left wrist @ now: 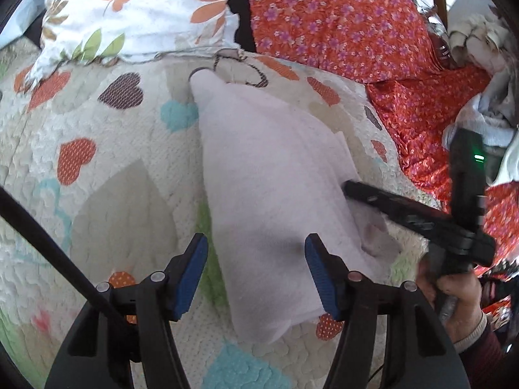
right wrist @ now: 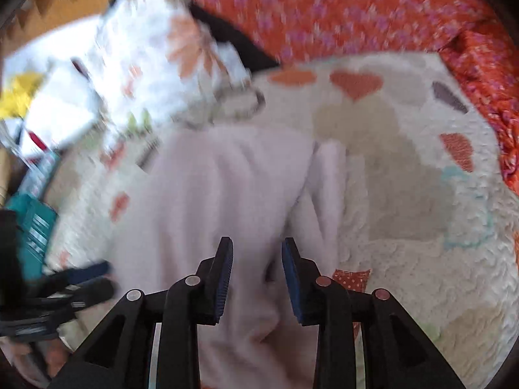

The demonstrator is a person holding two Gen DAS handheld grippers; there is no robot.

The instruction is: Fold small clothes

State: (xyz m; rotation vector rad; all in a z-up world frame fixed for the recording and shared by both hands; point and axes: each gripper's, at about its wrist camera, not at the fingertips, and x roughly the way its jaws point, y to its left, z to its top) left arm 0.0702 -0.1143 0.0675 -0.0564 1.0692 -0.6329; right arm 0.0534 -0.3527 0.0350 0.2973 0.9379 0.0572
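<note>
The pale pink garment (left wrist: pixel 269 175) lies folded on the heart-print quilt (left wrist: pixel 107 149). Both the left gripper (left wrist: pixel 256 272) and right gripper (right wrist: pixel 256 278) have jaws spread, pinching nothing. A careless regrasp could snag 1 layer and undo the fold.

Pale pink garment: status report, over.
Left tongs open, right tongs open, nothing gripped. Pale pink garment lying part-folded on heart quilt. Nothing in the way.
</note>
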